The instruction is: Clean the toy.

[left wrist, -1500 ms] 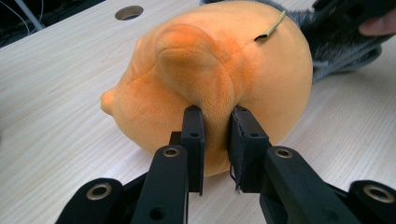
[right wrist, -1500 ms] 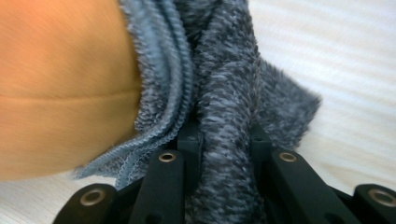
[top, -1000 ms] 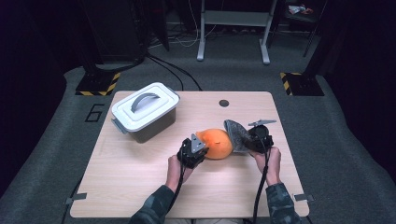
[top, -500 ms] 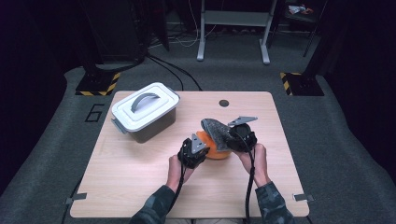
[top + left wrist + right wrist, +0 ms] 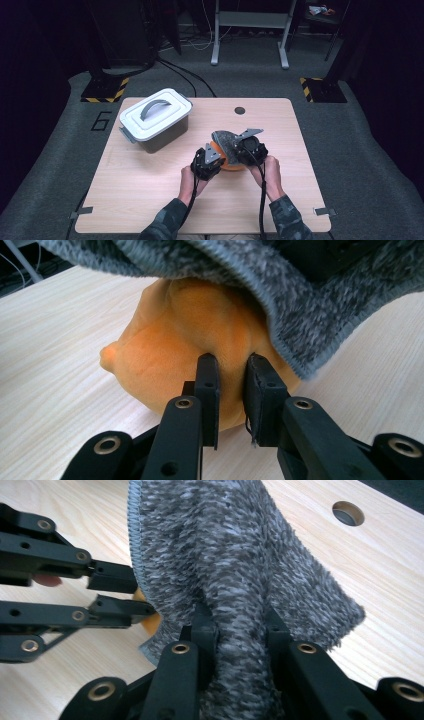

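- White lidded plastic storage box with a grey handle (image 5: pixel 155 119) sits at the far left of the light wooden tabletop (image 5: pixel 125 200), well apart from the work and in the same spot as a second ago
- Left tool (image 5: pixel 207 161) is narrowed onto the soft orange plush ball (image 5: pixel 200 360), pinching a fold of it between its jaws; the ball rests on the tabletop near the middle, just where it was a second ago
- Fuzzy grey knitted cloth (image 5: pixel 240 565) has changed most: a second ago it hung to the right of the ball, now it lies over the ball's top and far side, leaving little orange visible from above
- Right tool (image 5: pixel 248 148) is clamped on a bunched ridge of the cloth and has moved left, so it now sits just beside the left tool
- Judgement: covering the ball looks well under way; the near side remains bare, so the cloth likely needs drawing further down
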A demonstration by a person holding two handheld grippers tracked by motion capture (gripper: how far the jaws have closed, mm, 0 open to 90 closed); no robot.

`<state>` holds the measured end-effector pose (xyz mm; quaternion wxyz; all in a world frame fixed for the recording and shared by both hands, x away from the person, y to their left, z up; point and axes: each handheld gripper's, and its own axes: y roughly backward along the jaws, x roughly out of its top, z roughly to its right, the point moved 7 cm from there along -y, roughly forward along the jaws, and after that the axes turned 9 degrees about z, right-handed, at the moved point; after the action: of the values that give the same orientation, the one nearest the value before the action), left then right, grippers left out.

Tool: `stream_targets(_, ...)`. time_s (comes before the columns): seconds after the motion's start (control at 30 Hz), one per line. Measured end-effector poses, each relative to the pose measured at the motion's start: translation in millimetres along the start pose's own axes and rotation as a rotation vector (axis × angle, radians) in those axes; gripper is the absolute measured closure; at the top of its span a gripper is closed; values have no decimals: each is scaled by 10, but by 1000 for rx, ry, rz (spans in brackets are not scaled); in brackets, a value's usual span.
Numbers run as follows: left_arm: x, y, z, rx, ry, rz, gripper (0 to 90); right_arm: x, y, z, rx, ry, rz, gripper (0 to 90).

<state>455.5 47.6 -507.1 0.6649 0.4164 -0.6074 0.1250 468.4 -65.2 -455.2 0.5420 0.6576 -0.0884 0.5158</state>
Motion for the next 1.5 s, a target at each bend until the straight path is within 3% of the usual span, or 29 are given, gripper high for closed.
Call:
stream_targets(0.1,-1,-1,1,3,2,3,776,-19,7,19,-14,-16,-13,749)
stream_targets(0.17,-3,1,2,-4,1,-4,776,-33,-3,67,-9,4,-9,749)
stream_targets(0.23,-5,-5,-1,-1,1,-1,776,-57,-2,89,-21,-37,-18,749)
stream_targets(0.37,-10,-7,2,-5,5,-3,776,-109,-15,198,-26,-51,-21,748)
stream_targets(0.6,-26,-12,-5,-8,9,-2,776,-284,-69,429,-43,-139,-41,747)
stream_targets(0.7,-41,-6,-9,-10,11,-6,775,-365,-103,505,-60,-162,-71,747)
stream_targets(1.03,-50,-2,-20,-10,6,-10,775,-595,-331,677,-52,-255,-128,746)
stream_targets(1.17,-52,-1,-21,-9,12,-10,775,-686,-424,715,-64,-265,-162,746)
stream_targets(1.3,-59,3,-35,-10,17,-12,775,-860,-557,694,-63,-262,-234,744)
stream_targets(1.4,-64,2,-48,-3,25,-8,775,-870,-537,717,-61,-270,-209,744)
stream_targets(1.5,-67,6,-56,-3,36,-7,774,-784,-386,761,-92,-262,-171,747)
